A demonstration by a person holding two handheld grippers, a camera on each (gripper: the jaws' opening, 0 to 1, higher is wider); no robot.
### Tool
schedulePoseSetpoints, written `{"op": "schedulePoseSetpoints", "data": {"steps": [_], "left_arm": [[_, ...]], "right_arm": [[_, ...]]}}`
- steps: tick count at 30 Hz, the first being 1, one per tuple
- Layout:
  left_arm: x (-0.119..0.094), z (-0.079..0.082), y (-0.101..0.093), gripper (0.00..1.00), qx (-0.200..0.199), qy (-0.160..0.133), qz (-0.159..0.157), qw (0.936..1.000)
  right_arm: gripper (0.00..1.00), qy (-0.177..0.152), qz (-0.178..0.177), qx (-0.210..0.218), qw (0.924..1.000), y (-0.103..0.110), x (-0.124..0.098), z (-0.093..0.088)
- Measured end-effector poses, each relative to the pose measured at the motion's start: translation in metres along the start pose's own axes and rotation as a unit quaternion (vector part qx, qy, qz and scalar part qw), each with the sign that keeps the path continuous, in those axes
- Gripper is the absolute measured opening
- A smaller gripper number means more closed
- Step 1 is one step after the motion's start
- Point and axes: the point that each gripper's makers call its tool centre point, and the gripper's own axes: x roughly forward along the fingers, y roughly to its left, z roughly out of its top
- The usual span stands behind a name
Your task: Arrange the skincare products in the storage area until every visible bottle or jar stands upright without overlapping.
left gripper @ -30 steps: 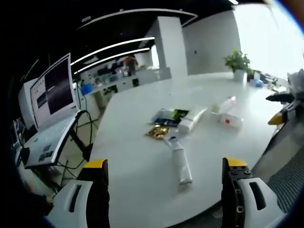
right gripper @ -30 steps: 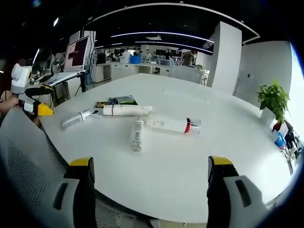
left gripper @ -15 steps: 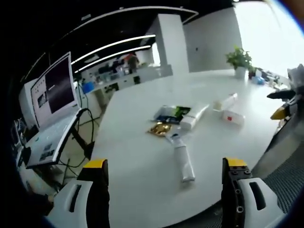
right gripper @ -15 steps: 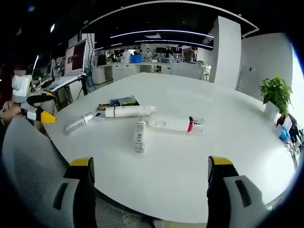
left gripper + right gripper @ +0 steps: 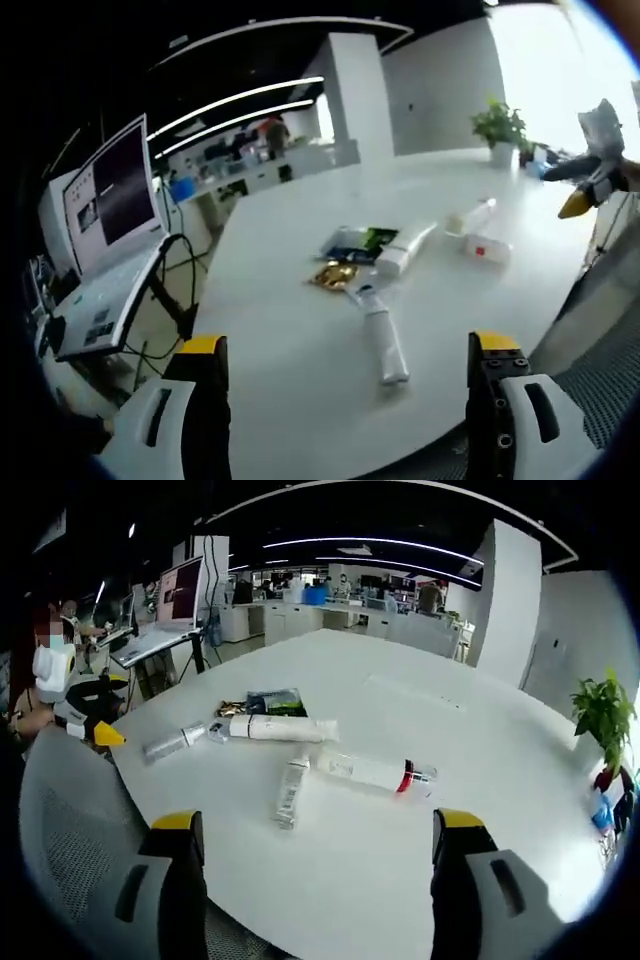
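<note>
Skincare tubes lie flat on the white worktop ahead of both tongs, left tongs and right tongs alike standing apart and empty: nearest the right tongs a small tube, beyond it the red-banded bottle and long white tube. Stood on narrow caps, such tubes would likely topple, or roll if nudged sideways into their close neighbours.

No text can be read. The tubes on the white table carry print too small to make out, and the monitor shows only blurred lines.
</note>
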Motion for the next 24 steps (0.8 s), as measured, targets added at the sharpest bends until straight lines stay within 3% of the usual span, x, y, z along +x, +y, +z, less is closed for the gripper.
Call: {"op": "schedulePoseSetpoints", "data": {"steps": [3,8,14,24], "left_arm": [[0.0,-0.003,0.0,0.97,-0.002,0.006,0.0,1.0],[-0.001,0.0,0.002,0.97,-0.014,-0.005,0.0,0.9999],[-0.001,0.0,0.002,0.97,-0.013,-0.005,-0.001,0.9999],[-0.002,-0.001,0.003,0.96,-0.016,-0.005,0.001,0.9999]], "right_arm": [[0.94,0.011,0.003,-0.034,0.9994,-0.009,0.004,0.006],[0.93,0.036,0.029,-0.044,0.9979,-0.025,0.018,0.011],[0.91,0.067,0.044,-0.088,0.9929,-0.039,0.027,0.016],[0.85,0.12,0.087,-0.17,0.9742,-0.048,0.042,0.019]]}}
